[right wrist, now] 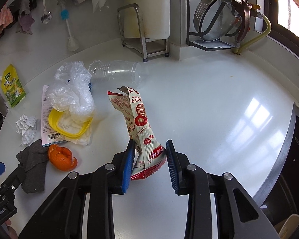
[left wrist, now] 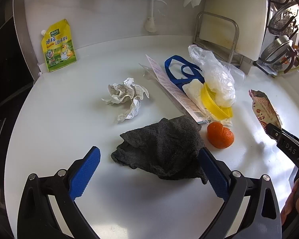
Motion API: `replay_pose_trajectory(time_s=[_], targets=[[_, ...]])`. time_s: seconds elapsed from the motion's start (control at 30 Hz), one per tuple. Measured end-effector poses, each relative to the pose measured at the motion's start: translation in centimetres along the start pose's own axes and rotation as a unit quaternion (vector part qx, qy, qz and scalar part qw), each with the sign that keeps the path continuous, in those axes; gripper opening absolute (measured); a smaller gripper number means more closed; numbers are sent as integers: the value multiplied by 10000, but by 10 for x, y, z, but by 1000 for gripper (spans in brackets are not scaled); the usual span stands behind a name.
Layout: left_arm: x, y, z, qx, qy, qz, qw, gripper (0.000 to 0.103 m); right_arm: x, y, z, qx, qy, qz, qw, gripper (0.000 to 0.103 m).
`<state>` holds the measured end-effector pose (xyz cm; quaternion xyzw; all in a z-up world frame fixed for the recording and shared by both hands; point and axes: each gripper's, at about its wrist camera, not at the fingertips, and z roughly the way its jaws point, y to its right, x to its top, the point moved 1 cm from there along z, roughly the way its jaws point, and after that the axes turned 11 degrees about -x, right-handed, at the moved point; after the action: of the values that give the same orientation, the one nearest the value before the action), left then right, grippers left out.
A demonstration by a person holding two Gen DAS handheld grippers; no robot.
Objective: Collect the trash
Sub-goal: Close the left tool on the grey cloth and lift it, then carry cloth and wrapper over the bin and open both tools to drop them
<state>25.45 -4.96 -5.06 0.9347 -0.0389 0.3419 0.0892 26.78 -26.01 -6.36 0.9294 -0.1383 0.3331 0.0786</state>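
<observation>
Your right hand-held gripper [right wrist: 149, 155] pinches the red-and-white snack wrapper [right wrist: 138, 119] at its lower end; the rest of the wrapper trails away from you over the white desk [right wrist: 219, 103]. The pads squeeze only a crumpled edge, so keep the squeeze firm and lift slowly, or the slick foil may slide out. Carry it clear of the clear plastic bottle [right wrist: 117, 71] lying just behind. Your left hand-held gripper [left wrist: 149, 159] stands spread wide around the dark grey cloth [left wrist: 161, 149], holding nothing. Keep it there, apart from the orange peel [left wrist: 220, 135] beside the cloth, until the wrapper is away.
</observation>
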Motion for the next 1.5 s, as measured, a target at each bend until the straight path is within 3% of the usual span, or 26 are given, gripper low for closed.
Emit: replay_pose_trajectory(time_s=[0.43,0.53,0.57,0.73,0.83,1.13,1.5], targets=[[5,17,30,197,-257,221,9992,97,-3,7,3,188,-17,87,9998,31],[3,9,31,96,-153,102,9998,94,-4,6,1,163,29,62,9998,31],[3,7,30,64,-114,84,9999,90,-5,6,1,174,24,56,9998,31],[4,10,29,-384,-113,126,9991,47,-7,3,1,210,10,2,9998,31],[3,9,25,-521,-63,120,9986,34,-8,4,0,206,17,-5,9998,31],[-12,4,-2,-462,70,394,9981,26,-21,11,-20,134,80,90,9998,31],[-68,21,-76,-662,259,938,9930,26,-89,26,-88,207,199,254,9993,31]])
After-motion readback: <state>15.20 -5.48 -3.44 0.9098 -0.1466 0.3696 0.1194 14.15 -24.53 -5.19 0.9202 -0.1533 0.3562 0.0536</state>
